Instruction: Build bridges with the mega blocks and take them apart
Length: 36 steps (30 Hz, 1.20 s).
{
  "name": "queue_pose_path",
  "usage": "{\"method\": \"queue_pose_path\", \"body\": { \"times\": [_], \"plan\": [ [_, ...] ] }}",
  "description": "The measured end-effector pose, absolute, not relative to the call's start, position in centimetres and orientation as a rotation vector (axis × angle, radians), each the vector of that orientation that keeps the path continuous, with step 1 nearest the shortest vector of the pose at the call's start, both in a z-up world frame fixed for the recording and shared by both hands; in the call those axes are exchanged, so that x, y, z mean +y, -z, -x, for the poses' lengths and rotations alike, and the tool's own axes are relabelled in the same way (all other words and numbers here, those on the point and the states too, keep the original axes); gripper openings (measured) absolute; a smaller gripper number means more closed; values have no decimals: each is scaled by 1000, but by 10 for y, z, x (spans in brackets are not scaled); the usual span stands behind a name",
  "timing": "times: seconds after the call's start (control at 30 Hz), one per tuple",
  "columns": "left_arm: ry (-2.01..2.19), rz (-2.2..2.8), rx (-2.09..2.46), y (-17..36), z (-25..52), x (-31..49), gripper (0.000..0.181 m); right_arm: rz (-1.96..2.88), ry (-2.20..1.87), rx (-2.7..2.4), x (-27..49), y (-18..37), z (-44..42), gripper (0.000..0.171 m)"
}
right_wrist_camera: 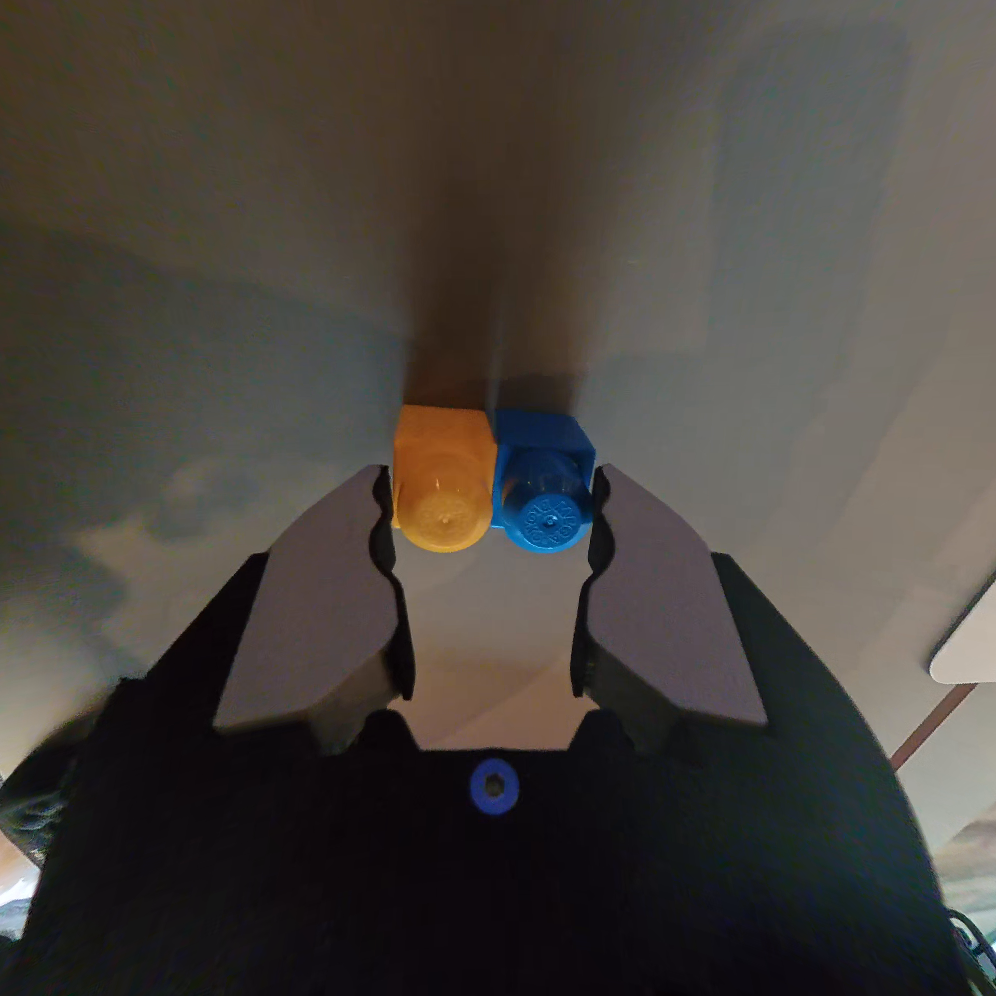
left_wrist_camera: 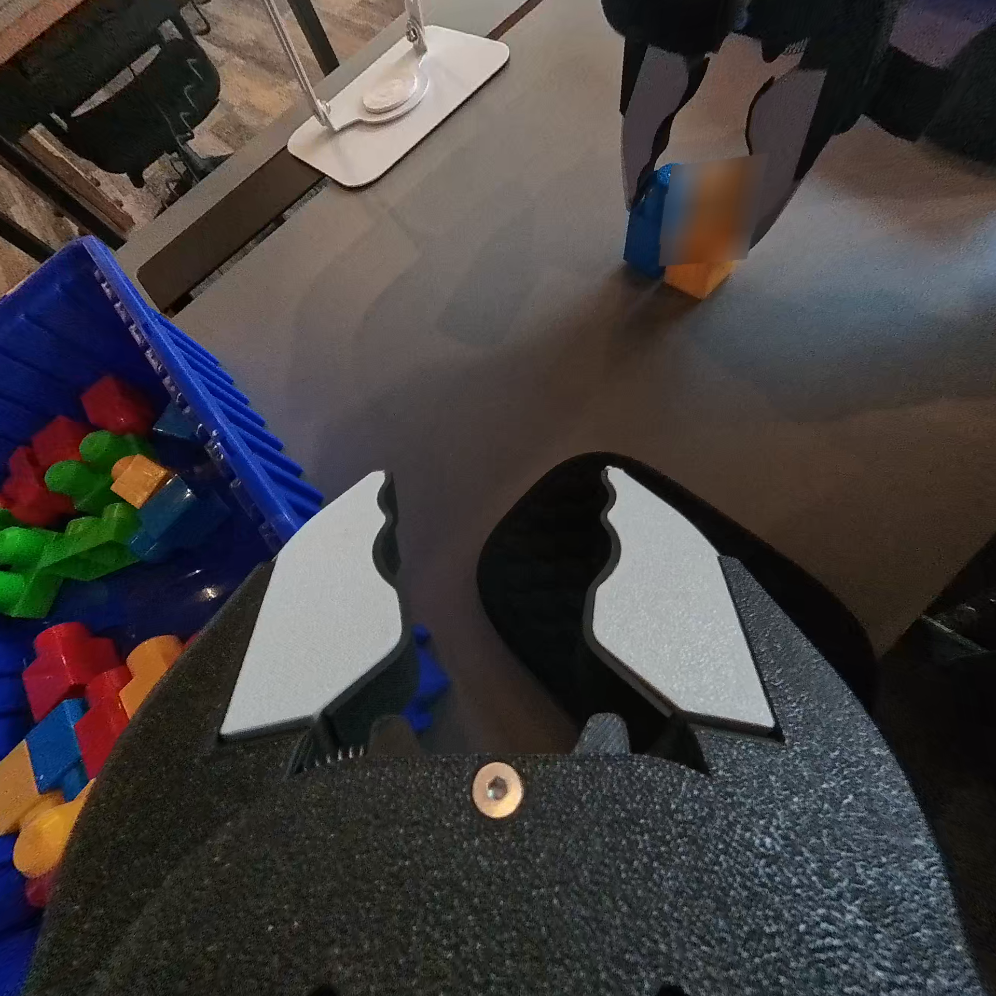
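Observation:
An orange block (right_wrist_camera: 442, 479) and a blue block (right_wrist_camera: 544, 485) stand side by side, studs up, on the dark table (right_wrist_camera: 215, 269). My right gripper (right_wrist_camera: 491, 474) is open and points down over them, with one fingertip just outside each block. I cannot tell whether the tips touch them. The left wrist view shows the same pair far right, the blue block (left_wrist_camera: 644, 237) and the orange block (left_wrist_camera: 695, 277), with the right gripper (left_wrist_camera: 700, 215) around them. My left gripper (left_wrist_camera: 497, 473) is open and empty, low over the table beside a blue bin (left_wrist_camera: 226, 431) of blocks.
The bin holds several red, green, orange and blue blocks (left_wrist_camera: 91, 517). A loose blue block (left_wrist_camera: 428, 684) lies on the table under my left finger. A white stand base (left_wrist_camera: 399, 102) sits at the far table edge. A dark object (left_wrist_camera: 943, 673) is at the right edge. The tips of one gripper are about 25 centimeters away from the tips of the other.

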<state>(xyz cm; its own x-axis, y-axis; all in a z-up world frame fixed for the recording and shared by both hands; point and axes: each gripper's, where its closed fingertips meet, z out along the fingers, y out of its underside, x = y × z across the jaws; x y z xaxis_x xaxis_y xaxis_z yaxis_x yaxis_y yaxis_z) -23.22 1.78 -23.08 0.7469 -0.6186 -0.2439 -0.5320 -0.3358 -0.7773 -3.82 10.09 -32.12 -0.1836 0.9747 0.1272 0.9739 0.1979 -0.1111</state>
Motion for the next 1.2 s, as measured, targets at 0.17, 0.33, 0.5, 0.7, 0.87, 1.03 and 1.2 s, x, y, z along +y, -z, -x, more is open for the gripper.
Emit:
{"method": "queue_pose_path", "body": {
  "times": [0.17, 0.33, 0.5, 0.7, 0.87, 1.03, 1.2],
  "plan": [
    [126, 2014, 878, 232, 231, 17, 71, 1907, -16, -2275, 102, 321, 38, 71],
    [122, 2004, 889, 230, 230, 16, 72, 1920, -12, -2281, 101, 321, 35, 71],
    [111, 2009, 885, 228, 233, 16, 71, 1949, -1, -2275, 101, 322, 33, 72],
    [84, 2034, 861, 221, 242, 15, 71, 1971, -100, -2183, 99, 312, 35, 90],
    [89, 2026, 819, 202, 261, 21, 74, 1925, -279, -1962, 99, 279, 38, 112],
    [125, 2063, 746, 181, 303, 34, 80, 1868, -473, -1687, 96, 240, 23, 115],
    [124, 2112, 712, 163, 346, 53, 79, 1835, -619, -1502, 87, 220, -5, 112]
  ]
}}
